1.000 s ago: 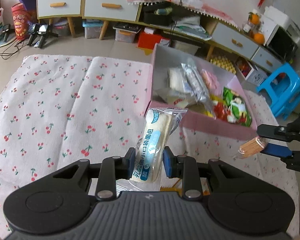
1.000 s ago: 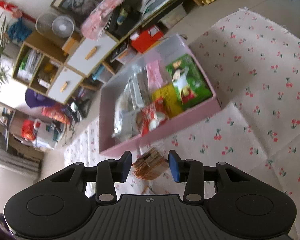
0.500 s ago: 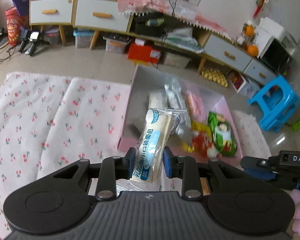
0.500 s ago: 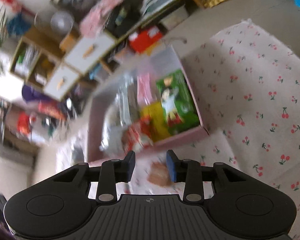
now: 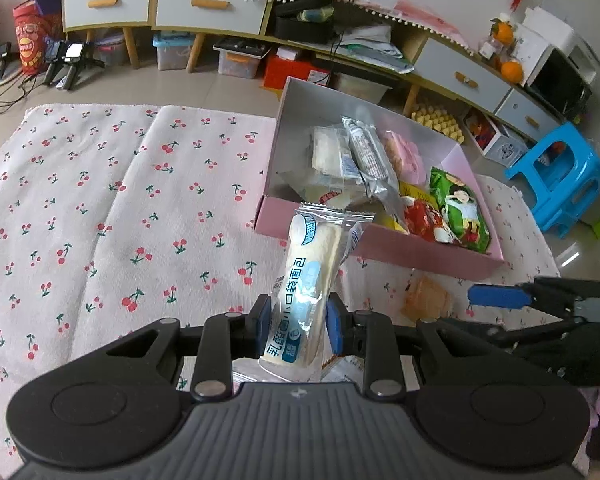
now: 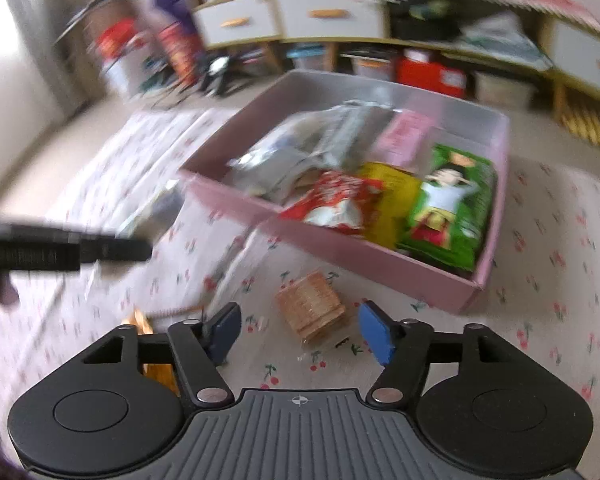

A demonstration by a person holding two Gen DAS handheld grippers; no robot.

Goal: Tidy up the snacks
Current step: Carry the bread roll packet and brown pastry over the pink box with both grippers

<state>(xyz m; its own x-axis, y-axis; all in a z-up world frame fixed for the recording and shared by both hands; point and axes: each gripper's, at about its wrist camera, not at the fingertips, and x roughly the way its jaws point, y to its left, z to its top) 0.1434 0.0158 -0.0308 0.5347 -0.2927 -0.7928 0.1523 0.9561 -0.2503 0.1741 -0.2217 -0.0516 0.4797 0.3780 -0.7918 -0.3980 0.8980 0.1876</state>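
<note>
My left gripper (image 5: 299,322) is shut on a long white bread pack with blue print (image 5: 310,276), held upright over the cherry-print cloth (image 5: 120,216). Just beyond it stands the pink box (image 5: 428,258) with several snack packs inside. In the right wrist view my right gripper (image 6: 300,330) has its jaws opening, and a brown cracker pack (image 6: 310,309) lies loose on the cloth between the pads, which do not touch it. The same cracker pack (image 5: 426,298) shows in the left wrist view, in front of the box, with the right gripper's blue pad (image 5: 496,295) beside it.
Low cabinets with drawers (image 5: 204,0) and storage bins line the floor behind the cloth. A blue plastic stool (image 5: 556,176) stands at the right. An orange wrapper (image 6: 156,364) lies by my right gripper's left finger. The left gripper's arm (image 6: 60,248) crosses the right wrist view's left side.
My right gripper rolled upright, opened, and let the cracker pack drop onto the cloth in front of the box. The left gripper kept its grip on the bread pack.
</note>
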